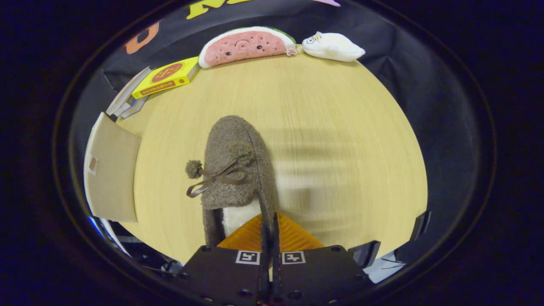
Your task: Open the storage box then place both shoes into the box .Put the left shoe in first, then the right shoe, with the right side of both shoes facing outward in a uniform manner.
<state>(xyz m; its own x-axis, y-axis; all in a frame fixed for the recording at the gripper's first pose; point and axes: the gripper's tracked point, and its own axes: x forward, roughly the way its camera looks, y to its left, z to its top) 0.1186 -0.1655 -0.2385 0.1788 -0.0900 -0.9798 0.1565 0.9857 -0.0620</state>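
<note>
A brown fuzzy shoe (236,170) with a pompom and a thin brown bow hangs above the wooden table (331,127), toe pointing away from me. My gripper (269,225) is shut on the right side wall of the shoe's collar, with both fingers pressed together on the fabric. The white lining shows just left of the fingers. The beige lid flap of the storage box (112,174) stands to the left of the shoe, near the table's left edge.
Along the table's far edge lie a watermelon-slice plush (246,46) and a white plush (333,46). A yellow box (166,77) rests on a stack of flat items at the far left. The table's right half is bare wood with a blurred shadow.
</note>
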